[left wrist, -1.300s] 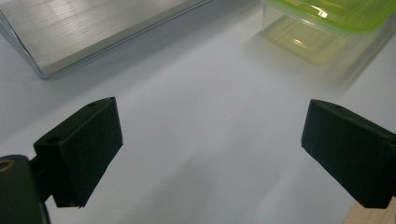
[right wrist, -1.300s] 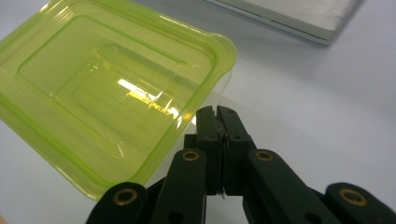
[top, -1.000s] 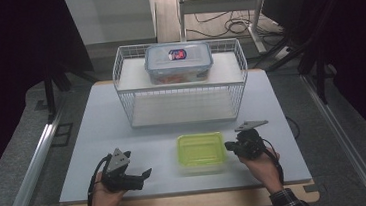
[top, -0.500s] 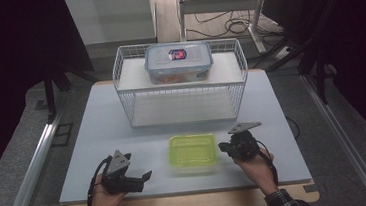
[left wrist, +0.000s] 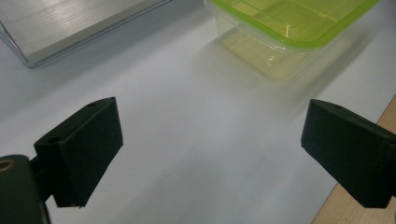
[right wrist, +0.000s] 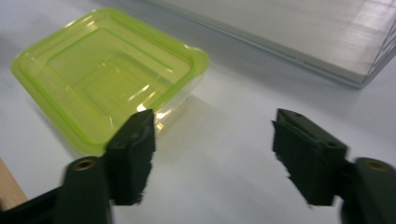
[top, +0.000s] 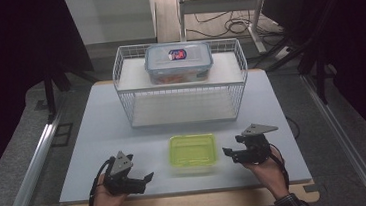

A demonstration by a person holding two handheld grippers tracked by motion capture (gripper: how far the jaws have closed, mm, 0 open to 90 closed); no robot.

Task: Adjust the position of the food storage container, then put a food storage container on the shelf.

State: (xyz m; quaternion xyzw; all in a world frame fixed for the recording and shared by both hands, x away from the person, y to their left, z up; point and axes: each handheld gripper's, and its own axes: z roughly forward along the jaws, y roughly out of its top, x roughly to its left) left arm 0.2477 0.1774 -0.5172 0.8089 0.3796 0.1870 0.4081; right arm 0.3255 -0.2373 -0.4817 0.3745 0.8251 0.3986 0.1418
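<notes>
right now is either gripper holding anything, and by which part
Nothing is held. The left gripper and right gripper are both open, on either side of the green-lidded container, with bare table between their jaws.

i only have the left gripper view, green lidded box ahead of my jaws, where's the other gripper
Observer: The right gripper sits just right of the green-lidded box, jaws open and empty.
Operator: anything else on the table
Observer: A white wire rack stands behind the box.
Operator: anything on it
Observer: A clear lidded container rests on its top shelf.
</notes>
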